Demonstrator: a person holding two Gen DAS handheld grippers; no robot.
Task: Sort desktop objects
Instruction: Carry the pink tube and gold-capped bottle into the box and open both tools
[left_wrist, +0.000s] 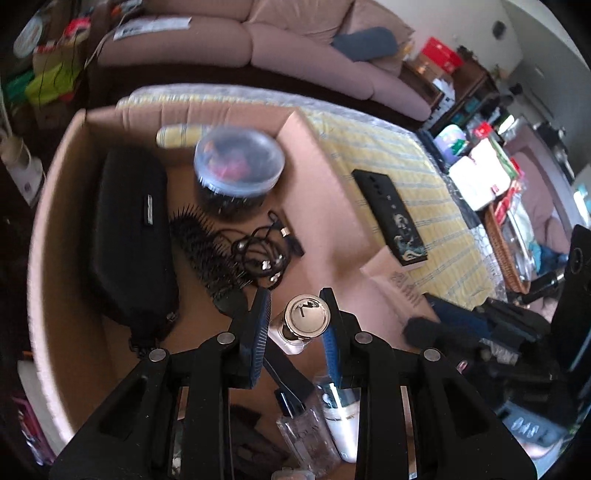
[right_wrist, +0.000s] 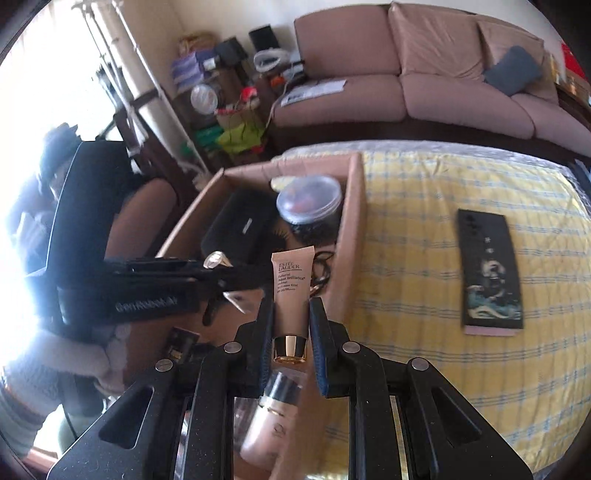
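Holding a small clear bottle with a round gold cap (left_wrist: 306, 316) between its blue-padded fingers, the left gripper (left_wrist: 295, 314) hangs over the open brown cardboard box (left_wrist: 55, 206). The right gripper (right_wrist: 291, 325) is clenched on a beige squeeze tube with printed lettering and a shiny gold cap (right_wrist: 291, 291), the cap end toward the camera. Inside the box, at 10 o'clock from the left gripper, lie a black zippered case (left_wrist: 129, 236), a black bristle hairbrush (left_wrist: 210, 254), tangled black cables (left_wrist: 264, 254) and a round tub with a translucent lid (left_wrist: 238, 162). At 2 o'clock, a black phone with a wave pattern (right_wrist: 489, 269) rests on the yellow checked cloth (right_wrist: 406, 221) covering the desk.
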